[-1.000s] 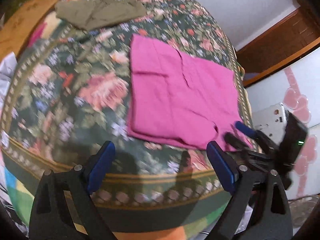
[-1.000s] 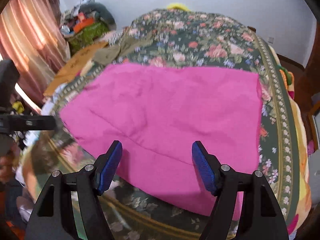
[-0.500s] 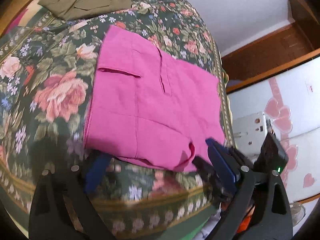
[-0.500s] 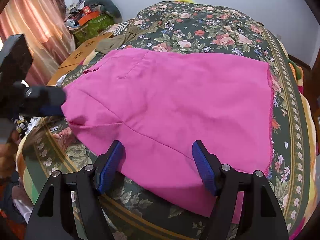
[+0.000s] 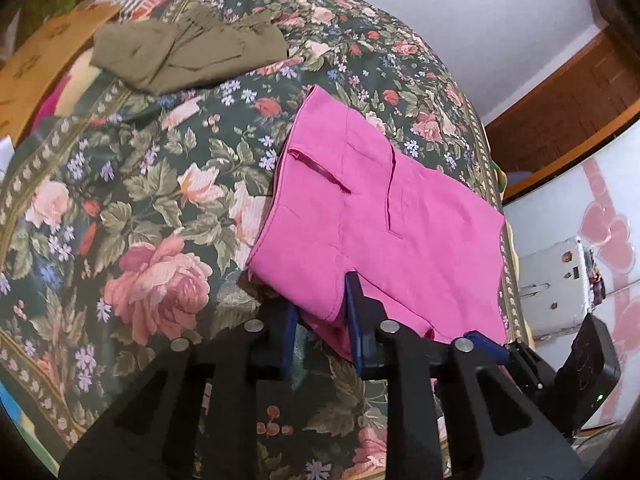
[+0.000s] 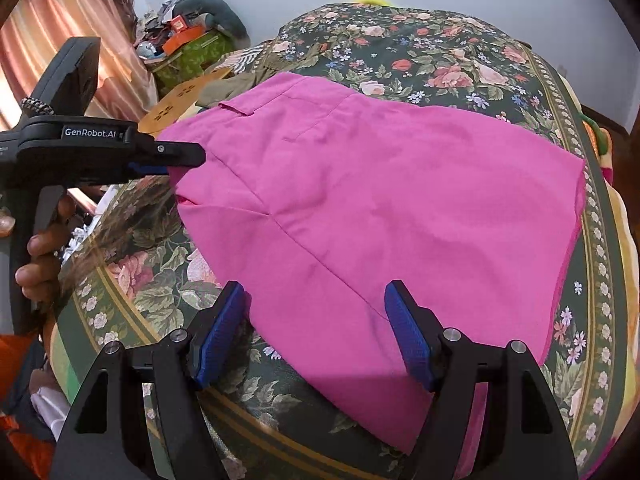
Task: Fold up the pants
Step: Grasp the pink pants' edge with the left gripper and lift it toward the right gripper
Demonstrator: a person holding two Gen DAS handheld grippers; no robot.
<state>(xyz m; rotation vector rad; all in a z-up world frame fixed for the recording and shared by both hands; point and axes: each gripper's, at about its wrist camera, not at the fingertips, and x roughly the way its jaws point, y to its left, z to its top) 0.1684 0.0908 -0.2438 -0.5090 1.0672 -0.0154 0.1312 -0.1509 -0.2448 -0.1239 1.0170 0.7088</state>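
Observation:
Pink pants (image 5: 384,232) lie folded flat on the floral bedspread (image 5: 140,200). My left gripper (image 5: 320,316) is at their near left corner, and its jaws are closing with a fold of pink fabric pinched between the blue pads. In the right wrist view the left gripper (image 6: 176,162) grips the pants (image 6: 360,200) at their left edge, held by a person's hand (image 6: 44,256). My right gripper (image 6: 316,320) stands open over the near edge of the pants, its fingers on either side of the fabric without pressing it.
An olive-green garment (image 5: 188,54) lies crumpled at the far side of the bed. A wooden board (image 5: 44,60) is at the far left, and a white cabinet with pink hearts (image 5: 600,240) at the right. A pile of clutter (image 6: 188,40) and a curtain (image 6: 60,20) stand beyond the bed.
My left gripper came in to the pants' near corner and its wide-open jaws closed onto the fabric. The right gripper stayed open and nearly still.

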